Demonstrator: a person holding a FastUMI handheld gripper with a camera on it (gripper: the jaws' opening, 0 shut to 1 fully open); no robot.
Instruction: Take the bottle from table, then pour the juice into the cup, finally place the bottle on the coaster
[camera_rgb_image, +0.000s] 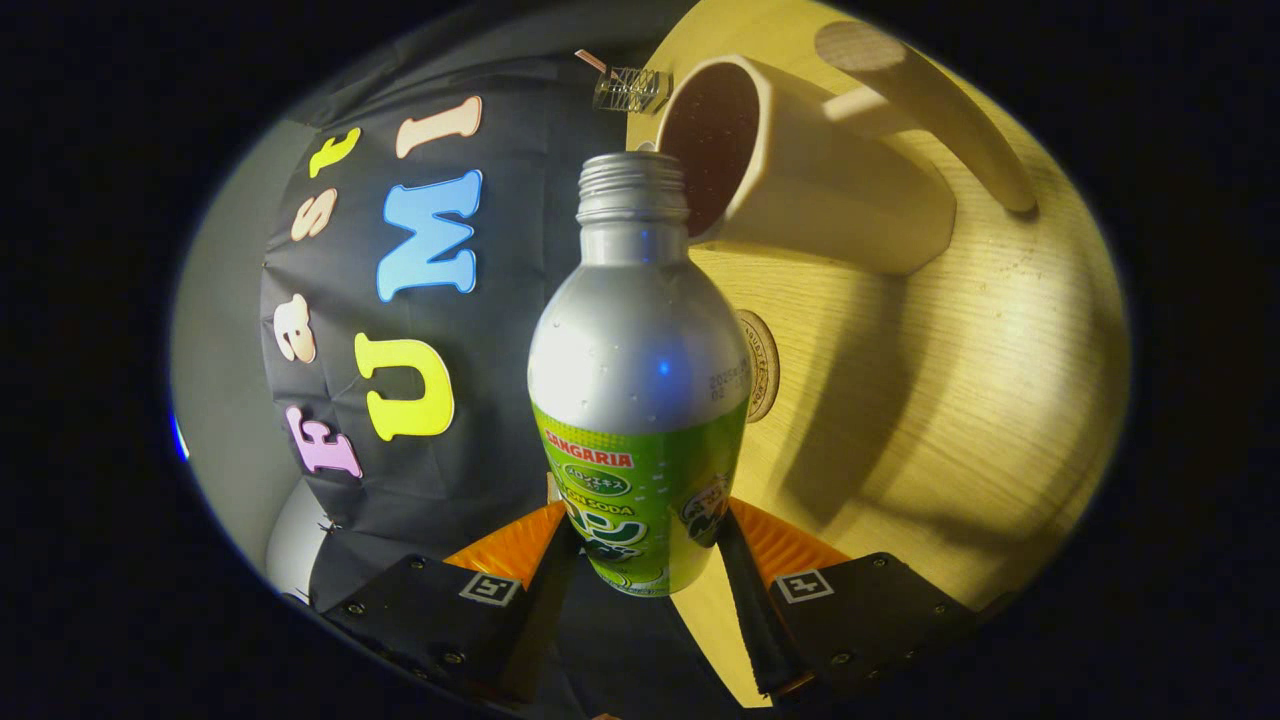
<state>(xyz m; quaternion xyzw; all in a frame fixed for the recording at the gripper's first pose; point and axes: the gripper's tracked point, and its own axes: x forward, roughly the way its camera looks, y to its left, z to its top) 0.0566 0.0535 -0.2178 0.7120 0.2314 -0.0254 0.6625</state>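
Note:
A silver bottle (637, 350) with a green label and an uncapped threaded neck is held between my fingers, and my gripper (640, 545) is shut on its lower body. The whole view is rolled sideways, so the bottle is tipped over the wooden table (930, 420). Its mouth sits right at the rim of a cream cup (810, 175) with a long handle and a dark inside. A round cork coaster (760, 365) lies on the table just behind the bottle's shoulder, mostly hidden by it.
A small clear wire-like object (628, 88) sits near the table's far edge beside the cup. The black booth cloth (400, 300) hangs beyond the table edge, with a pale wall (215, 380) past it.

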